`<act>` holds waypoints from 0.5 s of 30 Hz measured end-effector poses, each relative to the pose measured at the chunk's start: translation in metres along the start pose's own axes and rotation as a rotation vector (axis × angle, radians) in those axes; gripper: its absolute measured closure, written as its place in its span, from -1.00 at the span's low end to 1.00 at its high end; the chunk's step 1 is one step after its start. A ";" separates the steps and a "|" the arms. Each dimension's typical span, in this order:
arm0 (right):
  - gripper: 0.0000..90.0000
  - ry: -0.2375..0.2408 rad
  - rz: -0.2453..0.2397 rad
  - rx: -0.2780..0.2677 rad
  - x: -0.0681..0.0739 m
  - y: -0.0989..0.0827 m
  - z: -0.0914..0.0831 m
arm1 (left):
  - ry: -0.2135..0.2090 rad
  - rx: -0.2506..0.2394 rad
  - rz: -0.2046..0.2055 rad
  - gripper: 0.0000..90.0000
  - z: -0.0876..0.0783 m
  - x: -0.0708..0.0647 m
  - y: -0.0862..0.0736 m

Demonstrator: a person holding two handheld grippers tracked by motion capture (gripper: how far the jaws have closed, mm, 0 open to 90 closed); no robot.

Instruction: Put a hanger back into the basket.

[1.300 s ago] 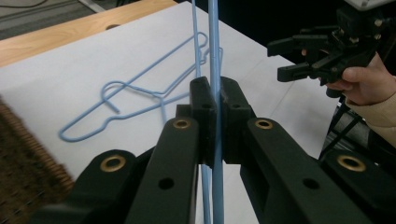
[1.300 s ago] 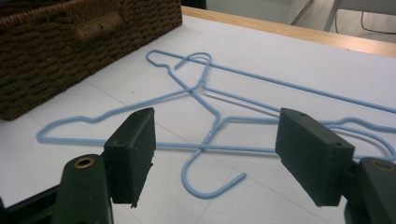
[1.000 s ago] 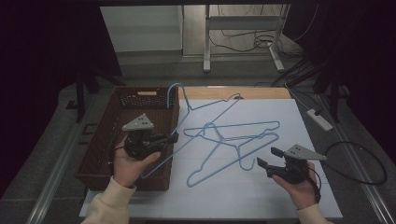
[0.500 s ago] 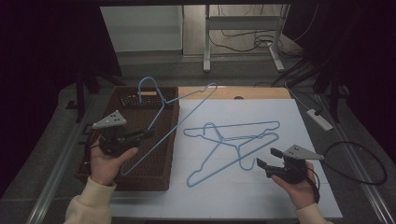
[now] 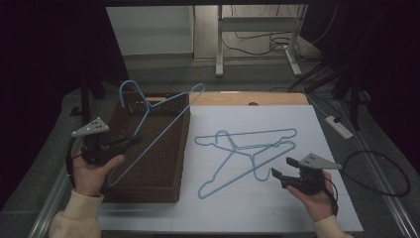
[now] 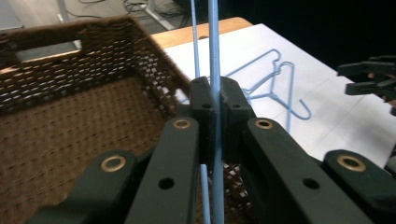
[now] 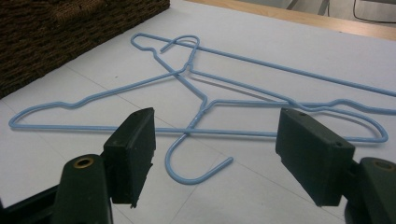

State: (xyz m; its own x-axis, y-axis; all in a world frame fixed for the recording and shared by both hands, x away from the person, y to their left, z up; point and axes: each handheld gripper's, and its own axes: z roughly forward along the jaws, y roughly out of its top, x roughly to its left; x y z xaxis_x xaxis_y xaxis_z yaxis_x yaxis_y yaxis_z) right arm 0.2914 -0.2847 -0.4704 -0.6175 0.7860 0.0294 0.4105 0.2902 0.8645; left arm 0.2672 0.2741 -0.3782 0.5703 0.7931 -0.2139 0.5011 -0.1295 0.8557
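1. The left gripper (image 5: 130, 141) sits at the left side of the table, above the near left part of the brown wicker basket (image 5: 163, 173). Its jaws are clamped on the wire of a blue hanger (image 5: 163, 126).
2. In the left gripper view, that wire (image 6: 215, 70) runs straight up between the two closed pads and out past their tips.
3. From the grip, the held hanger slants up and away over the basket. Its hook (image 5: 130, 89) stands above the basket's far rim, and its lower corner hangs just below the jaws, toward the person.
4. To the right of the basket, two more blue hangers (image 5: 247, 148) lie crossed on the white sheet (image 5: 277, 208), well apart from the left gripper.
5. The right gripper (image 5: 280, 171) rests low at the right, jaws spread wide and holding nothing.
6. In the right gripper view, one lying hanger's hook (image 7: 196, 175) curls on the sheet just ahead of the gap between the open jaws, touching neither.
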 end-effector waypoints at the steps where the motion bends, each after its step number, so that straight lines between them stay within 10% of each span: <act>1: -0.35 0.000 0.000 0.000 0.000 0.000 0.000 | 0.008 0.003 -0.001 0.93 -0.001 0.003 -0.001; 15: -0.35 -0.004 -0.005 0.010 0.000 0.000 0.003 | 0.058 0.061 0.014 0.93 0.007 0.041 -0.017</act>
State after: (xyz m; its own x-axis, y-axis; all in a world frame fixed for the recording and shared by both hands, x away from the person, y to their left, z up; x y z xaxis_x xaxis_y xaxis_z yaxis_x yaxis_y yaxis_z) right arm 0.2933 -0.2827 -0.4724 -0.6166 0.7870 0.0233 0.4144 0.2993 0.8594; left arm 0.2870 0.3048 -0.4046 0.5402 0.8236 -0.1727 0.5327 -0.1758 0.8279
